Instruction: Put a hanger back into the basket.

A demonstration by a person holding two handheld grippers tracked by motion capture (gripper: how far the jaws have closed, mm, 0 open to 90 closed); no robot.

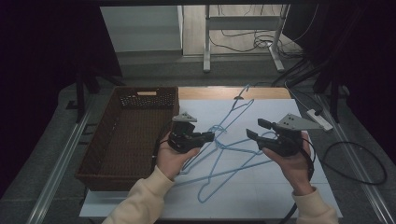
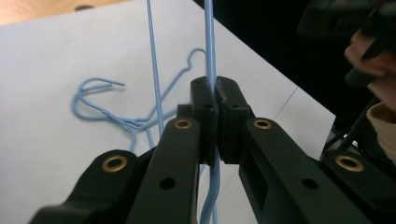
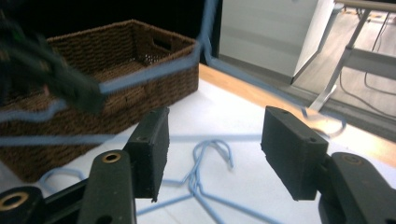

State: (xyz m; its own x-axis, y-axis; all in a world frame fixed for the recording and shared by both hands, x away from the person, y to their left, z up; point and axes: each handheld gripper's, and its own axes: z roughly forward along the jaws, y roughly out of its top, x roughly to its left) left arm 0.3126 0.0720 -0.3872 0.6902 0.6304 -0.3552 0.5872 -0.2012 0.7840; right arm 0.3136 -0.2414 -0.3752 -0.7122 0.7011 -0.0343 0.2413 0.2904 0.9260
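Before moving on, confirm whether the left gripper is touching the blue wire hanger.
Touching. The left gripper view shows the left gripper with its jaws shut on the blue wire hanger, the wire running straight between the pads with no gap.

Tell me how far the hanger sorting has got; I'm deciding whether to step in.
Nothing looks finished: the wicker basket has no hanger in it. In hand: the left gripper is shut on the wire of one blue hanger, while the right gripper stands open with nothing clamped. Left: the other blue hangers lie tangled on the white table.
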